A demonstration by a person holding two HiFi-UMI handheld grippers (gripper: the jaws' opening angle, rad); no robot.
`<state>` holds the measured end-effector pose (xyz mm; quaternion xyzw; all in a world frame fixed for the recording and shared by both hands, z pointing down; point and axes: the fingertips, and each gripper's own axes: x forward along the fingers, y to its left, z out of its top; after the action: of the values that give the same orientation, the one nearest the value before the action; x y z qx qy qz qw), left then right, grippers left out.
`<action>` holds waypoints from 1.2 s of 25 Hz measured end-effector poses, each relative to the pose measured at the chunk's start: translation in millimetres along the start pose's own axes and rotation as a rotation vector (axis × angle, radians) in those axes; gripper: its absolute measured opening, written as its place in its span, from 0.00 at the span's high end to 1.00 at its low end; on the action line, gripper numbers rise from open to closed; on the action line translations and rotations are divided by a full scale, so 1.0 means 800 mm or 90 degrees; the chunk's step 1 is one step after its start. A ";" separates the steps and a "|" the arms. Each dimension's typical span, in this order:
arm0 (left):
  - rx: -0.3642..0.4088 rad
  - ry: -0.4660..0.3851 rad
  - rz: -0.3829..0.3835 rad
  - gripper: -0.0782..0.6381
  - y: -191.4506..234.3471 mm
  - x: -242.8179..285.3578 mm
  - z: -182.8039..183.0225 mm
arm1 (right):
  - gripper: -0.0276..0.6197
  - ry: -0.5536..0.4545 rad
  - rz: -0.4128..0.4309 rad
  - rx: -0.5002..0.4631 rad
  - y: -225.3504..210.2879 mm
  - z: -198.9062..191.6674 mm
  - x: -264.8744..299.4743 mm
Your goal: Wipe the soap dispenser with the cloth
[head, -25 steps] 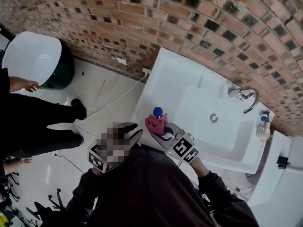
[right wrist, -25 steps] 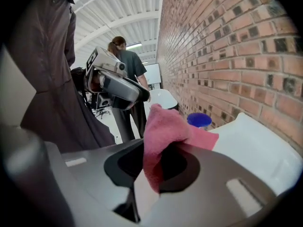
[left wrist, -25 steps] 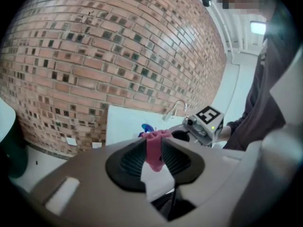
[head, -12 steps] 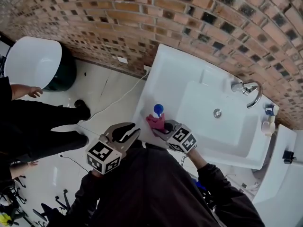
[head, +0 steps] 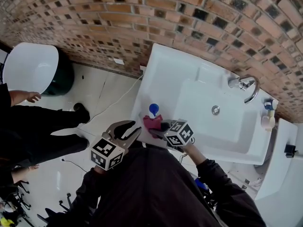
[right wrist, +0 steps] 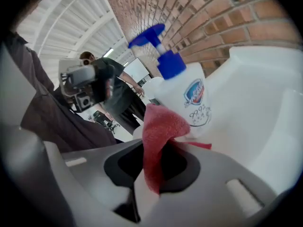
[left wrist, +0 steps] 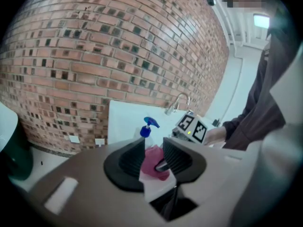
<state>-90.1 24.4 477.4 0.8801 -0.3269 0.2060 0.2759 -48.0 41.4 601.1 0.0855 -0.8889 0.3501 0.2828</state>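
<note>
Now right gripper (head: 161, 127) tilts downward, clamped on cloth (head: 151, 122) against soap dispenser (head: 152, 109).

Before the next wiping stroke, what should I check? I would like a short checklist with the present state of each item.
1. Cloth clamped in right gripper: ok.
2. Cloth touching soap dispenser: ok.
3. Soap dispenser upright on the sink corner: ok.
4. Left gripper steadying the soap dispenser: not ok; its jaws have just been opening, with nothing between them.
5. Far side of the soap dispenser clean: cannot tell.
</note>
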 end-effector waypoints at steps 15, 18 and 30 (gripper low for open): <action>0.069 0.116 -0.045 0.52 0.006 0.107 -0.019 | 0.85 -0.339 0.153 0.319 -0.039 0.100 -0.120; 0.081 0.125 -0.045 0.52 0.005 0.116 -0.018 | 0.85 -0.288 0.130 0.333 -0.063 0.086 -0.093; 0.097 0.150 -0.019 0.51 0.026 0.130 -0.017 | 0.85 -0.063 -0.033 0.220 -0.116 0.023 -0.015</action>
<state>-34.2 -28.3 551.2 0.8730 -0.2626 0.3280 0.2477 -14.0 -40.0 636.7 0.1728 -0.8260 0.4853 0.2288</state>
